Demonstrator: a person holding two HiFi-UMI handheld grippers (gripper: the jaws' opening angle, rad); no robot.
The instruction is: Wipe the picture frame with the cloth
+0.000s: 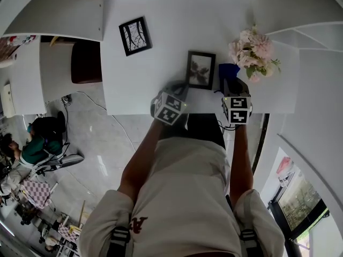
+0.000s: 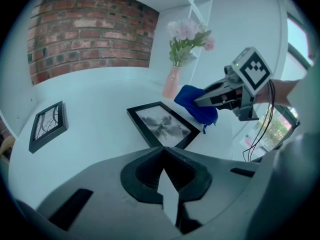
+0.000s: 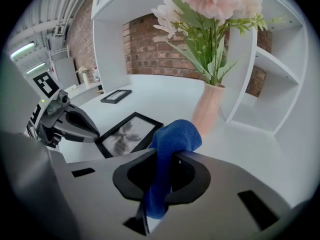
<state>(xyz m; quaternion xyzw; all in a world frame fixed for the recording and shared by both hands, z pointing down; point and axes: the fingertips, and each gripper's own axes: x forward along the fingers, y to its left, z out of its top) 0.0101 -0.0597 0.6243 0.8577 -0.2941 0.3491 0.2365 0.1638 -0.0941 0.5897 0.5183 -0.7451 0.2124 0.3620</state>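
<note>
the head view looks steeply down from above me onto the white table (image 1: pixel 161 58), well clear of it. my left gripper view sits low by its front edge, facing across to the brick wall (image 2: pixel 90 29); the right gripper view does likewise, cloth (image 3: pixel 167 154) close before its lens. all three share the nearer picture frame (image 1: pixel 201 69); each gripper view catches the other: right gripper (image 2: pixel 200 102), left gripper (image 3: pixel 95 133).

Cloth (image 1: pixel 227 69) mostly hidden behind right hand-held gripper (image 1: pixel 231 84), flowers (image 3: pixel 220 1) cut off at top edge
</note>
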